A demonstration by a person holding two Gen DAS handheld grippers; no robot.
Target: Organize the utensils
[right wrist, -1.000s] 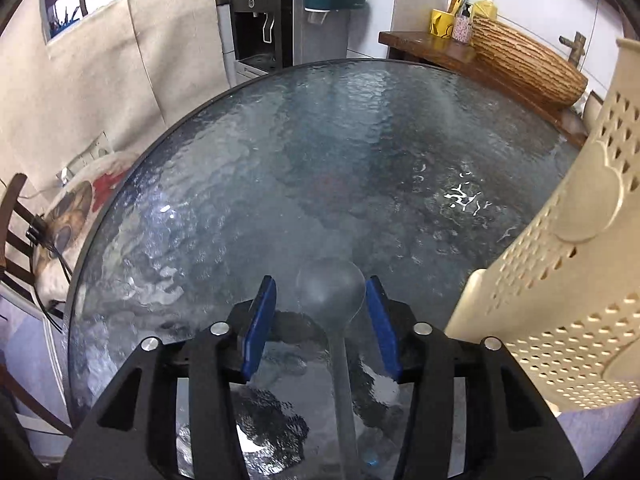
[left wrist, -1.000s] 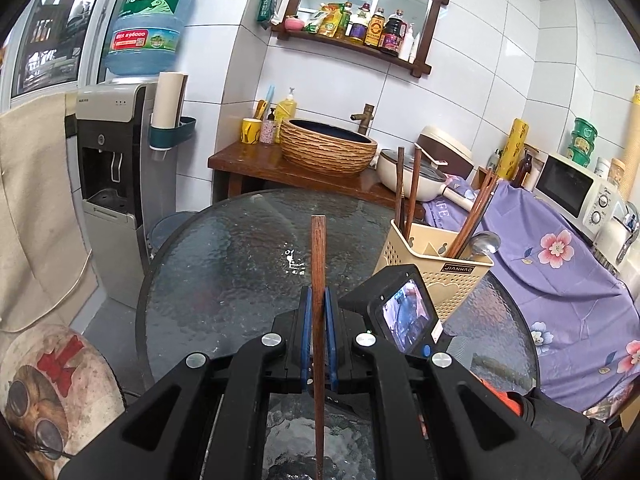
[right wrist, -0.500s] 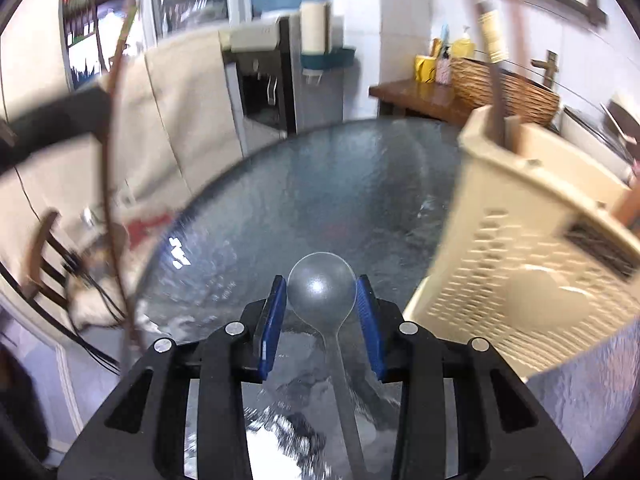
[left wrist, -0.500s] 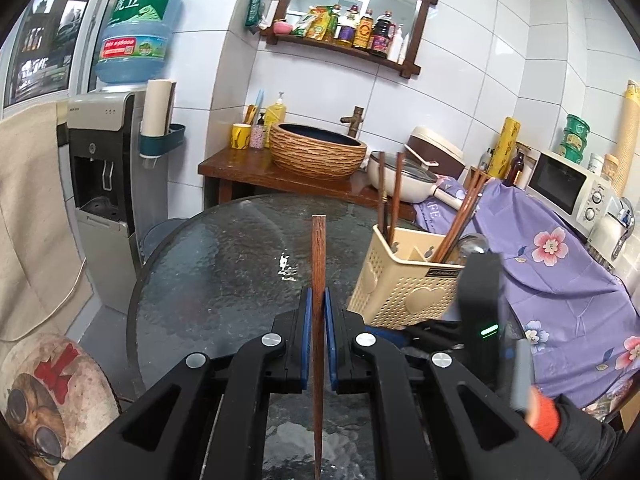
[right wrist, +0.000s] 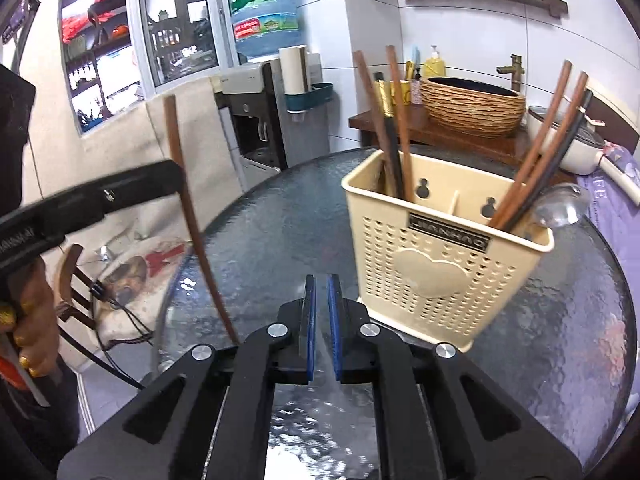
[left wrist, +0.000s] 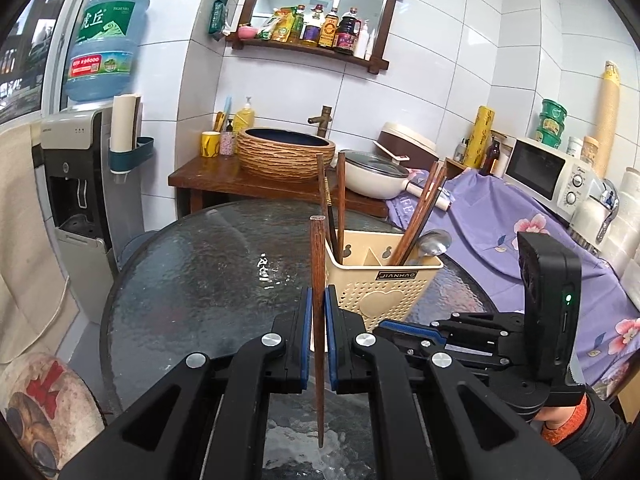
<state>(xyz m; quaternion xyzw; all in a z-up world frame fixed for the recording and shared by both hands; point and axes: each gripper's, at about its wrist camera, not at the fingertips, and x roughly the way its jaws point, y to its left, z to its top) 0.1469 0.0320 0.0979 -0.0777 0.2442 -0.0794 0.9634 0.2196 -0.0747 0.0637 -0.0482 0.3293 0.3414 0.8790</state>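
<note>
On the glass tabletop point(right wrist: 260, 216), the right gripper point(right wrist: 321, 320) has just closed empty, its spoon point(right wrist: 560, 204) now standing in the holder point(right wrist: 436, 264), leaving the chopstick point(left wrist: 318, 292) pinched in the left gripper point(left wrist: 318, 308) to slot in.

Two fisheye views, each looking forward and slightly downward along a handheld gripper's jaws. The left wrist camera faced the tiled back wall over the round glass desk point(left wrist: 192, 280), close above it. The right wrist camera looked from the other side, angled toward the window. Both shared the cream utensil holder point(left wrist: 380, 284) point(right wrist: 436, 256) — and each caught the other gripper at its edge.
</note>
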